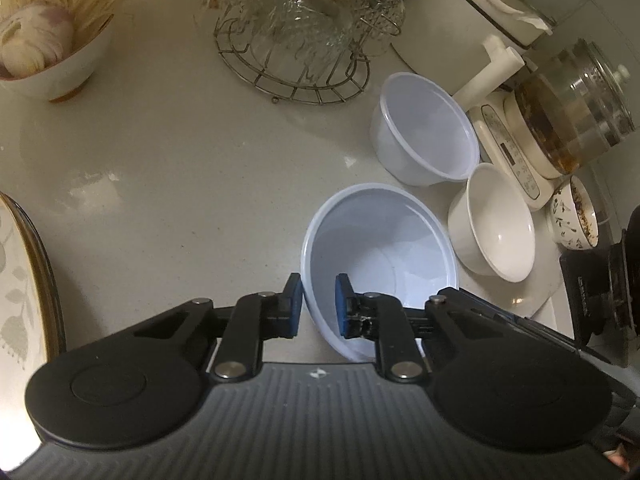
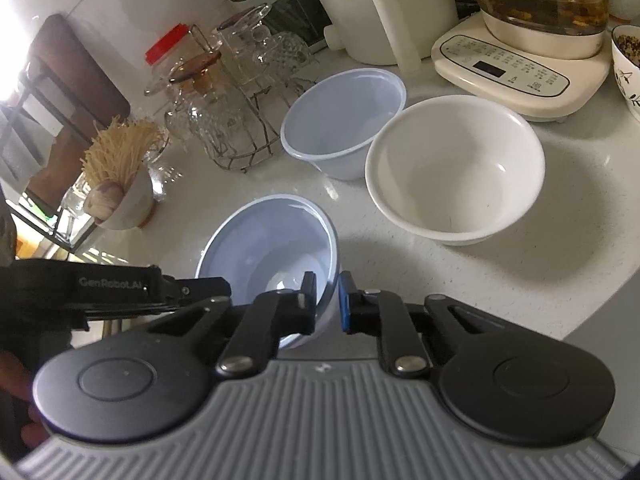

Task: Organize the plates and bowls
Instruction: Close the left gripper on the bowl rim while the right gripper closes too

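A: Nearest first. Where is the blue bowl [image 1: 380, 268]?

B: Low centre of both wrist views, on the counter [image 1: 180, 152]. Both claws pinch its rim from opposite sides: the left gripper [image 1: 319, 306] has one pad inside the wall and one outside, and the right gripper [image 2: 327, 302] does the same on the far side.

A: Clenched on it, then?

B: Yes, each clamps the thin wall. It looks like light plastic, smooth and a bit flexible, so the rim is the sensible hold; a hard squeeze could bend it.

A: Is it lifted?

B: Hard to say; it seems tilted, perhaps just off the surface.

A: Pose?

B: Both grippers angle steeply down.

A: Beyond?

B: To the right, a white bowl [image 2: 454, 168], glossy and likely heavier, breakable. Further up, touching it, a second blue bowl [image 2: 342, 120]. At the top, a wire rack [image 1: 292, 76] of glasses.
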A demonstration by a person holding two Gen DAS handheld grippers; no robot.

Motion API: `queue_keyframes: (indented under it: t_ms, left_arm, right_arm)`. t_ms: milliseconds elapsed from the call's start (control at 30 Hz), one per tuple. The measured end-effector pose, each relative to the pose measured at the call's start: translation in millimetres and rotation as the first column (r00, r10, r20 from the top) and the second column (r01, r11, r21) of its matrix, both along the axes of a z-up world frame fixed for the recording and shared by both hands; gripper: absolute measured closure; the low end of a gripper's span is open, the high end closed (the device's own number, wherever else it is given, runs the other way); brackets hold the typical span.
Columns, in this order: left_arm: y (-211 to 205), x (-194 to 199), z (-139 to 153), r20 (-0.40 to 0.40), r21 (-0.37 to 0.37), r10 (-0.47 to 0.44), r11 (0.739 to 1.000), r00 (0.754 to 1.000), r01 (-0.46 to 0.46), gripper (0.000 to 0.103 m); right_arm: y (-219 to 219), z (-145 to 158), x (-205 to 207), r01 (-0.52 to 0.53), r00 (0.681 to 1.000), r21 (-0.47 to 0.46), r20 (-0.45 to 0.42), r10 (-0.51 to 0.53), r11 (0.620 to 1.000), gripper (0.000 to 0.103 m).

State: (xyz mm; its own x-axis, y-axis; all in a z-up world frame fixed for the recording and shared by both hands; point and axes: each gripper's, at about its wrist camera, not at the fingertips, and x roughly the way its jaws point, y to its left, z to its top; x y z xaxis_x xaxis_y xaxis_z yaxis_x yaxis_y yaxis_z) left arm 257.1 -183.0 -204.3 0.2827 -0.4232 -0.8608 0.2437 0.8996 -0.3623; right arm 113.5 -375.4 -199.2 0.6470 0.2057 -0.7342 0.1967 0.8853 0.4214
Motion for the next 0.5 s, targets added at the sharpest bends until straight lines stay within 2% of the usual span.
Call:
queue_keyframes:
  t_ms: [133, 500]
  left_arm:
    - [5.6, 1.9, 0.6, -0.022, 0.018, 0.003, 1.000, 1.000, -0.002, 0.083]
    - [43.1, -5.6, 14.2, -0.043, 0.035, 0.112, 0.993, 0.993, -0.111, 0.083]
  right_arm:
    - [6.6, 1.6, 2.1, -0.027, 1.000, 0.014, -0.014, 0.027, 1.000, 0.089]
    - [41.8, 8.9, 11.3, -0.148, 0.989, 0.016, -0.001, 0.148, 0.989, 0.089]
